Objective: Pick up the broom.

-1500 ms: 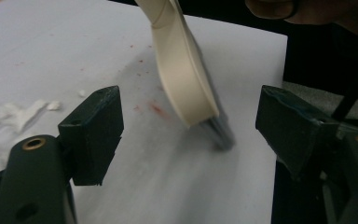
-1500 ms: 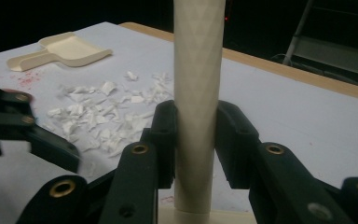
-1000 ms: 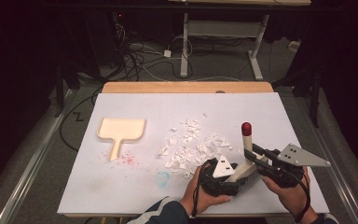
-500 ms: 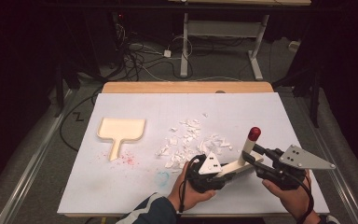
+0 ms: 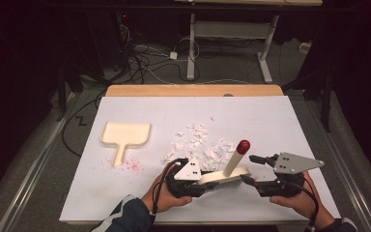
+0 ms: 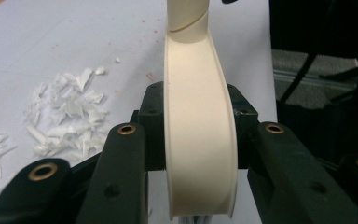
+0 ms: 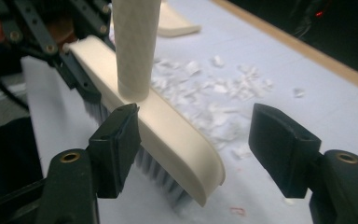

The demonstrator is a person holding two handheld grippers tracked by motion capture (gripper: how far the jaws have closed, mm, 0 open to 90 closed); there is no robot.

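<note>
At the near edge of the white-covered bench (image 5: 125, 203), the left gripper (image 5: 200, 181) is clenched on the head of the cream plastic hand brush with pale grey bristles (image 5: 224, 176); in the left gripper view its pads press both flanks of the brush back (image 6: 200, 140). The brush lies with its bristles down on the bench, its cream handle with a red tip (image 5: 242, 146) slanting up and away.

Just right of it, the right gripper (image 5: 251, 169) is released: its jaws have just been opening, and in the right gripper view the brush's free end (image 7: 186, 163) sits between the pads, the left pad close to the brush's side and the right one well clear.

The brush has plainly passed to the left gripper. The risk, as I judge it, is that the grip sits at one end of the head, so the long handle and free end could lever the brush round in the pads once it is lifted. The right gripper's near pad could also snag the brush as it backs off.

Beyond the brush lies a scatter of white paper scraps (image 5: 200, 142), close enough that a swing of the bristles would fling them wider. Farther left rests a cream flat dustpan with a short handle (image 5: 124, 135), well apart from the scraps, so a long sweep may leave a trail.
</note>
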